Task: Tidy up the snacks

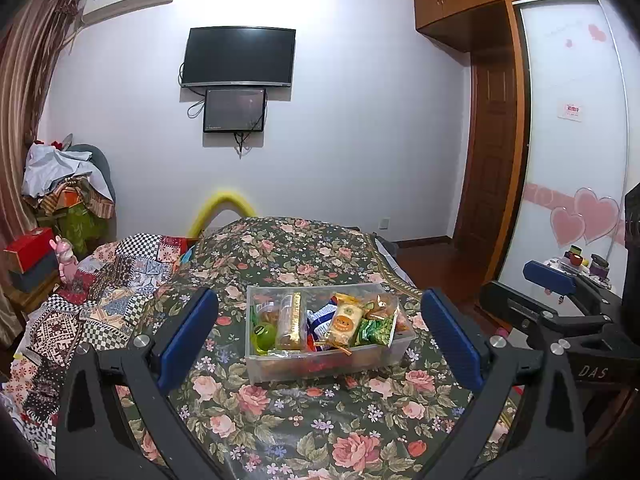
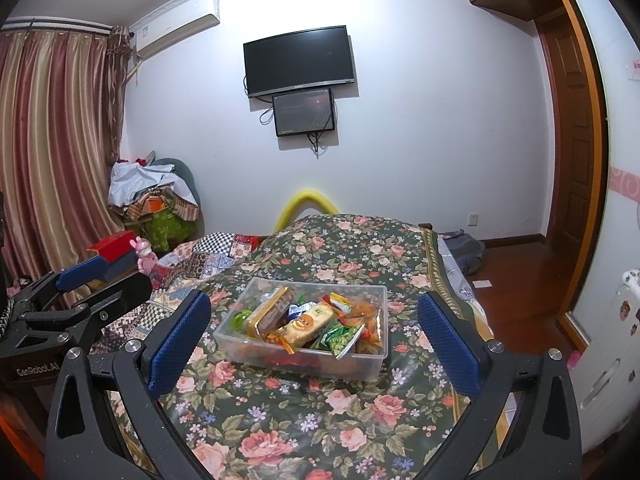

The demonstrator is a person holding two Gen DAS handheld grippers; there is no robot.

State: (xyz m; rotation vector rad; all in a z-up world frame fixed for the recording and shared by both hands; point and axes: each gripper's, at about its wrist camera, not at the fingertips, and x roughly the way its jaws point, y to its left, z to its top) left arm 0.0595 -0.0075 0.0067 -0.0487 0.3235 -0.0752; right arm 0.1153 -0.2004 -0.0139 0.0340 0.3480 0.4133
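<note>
A clear plastic box (image 1: 256, 368) sits on the floral-covered table (image 1: 312, 424), filled with several wrapped snacks: an orange-and-cream packet (image 1: 343, 323), a green packet (image 1: 374, 331), a tall biscuit pack (image 1: 291, 320) and a green round item (image 1: 263, 334). My left gripper (image 1: 320, 336) is open and empty, its blue pads on either side of the box, short of it. In the right wrist view the same box (image 2: 376, 372) lies ahead with the orange packet (image 2: 306, 326). My right gripper (image 2: 314, 338) is open and empty, just short of the box.
A patchwork quilt (image 1: 104, 292) covers the bed to the left. A pile of clothes (image 1: 68, 184) and a red box (image 1: 30, 244) stand at the far left. A wooden door (image 2: 568, 152) and wood floor (image 2: 516, 280) are on the right. A TV (image 1: 239, 58) hangs on the wall.
</note>
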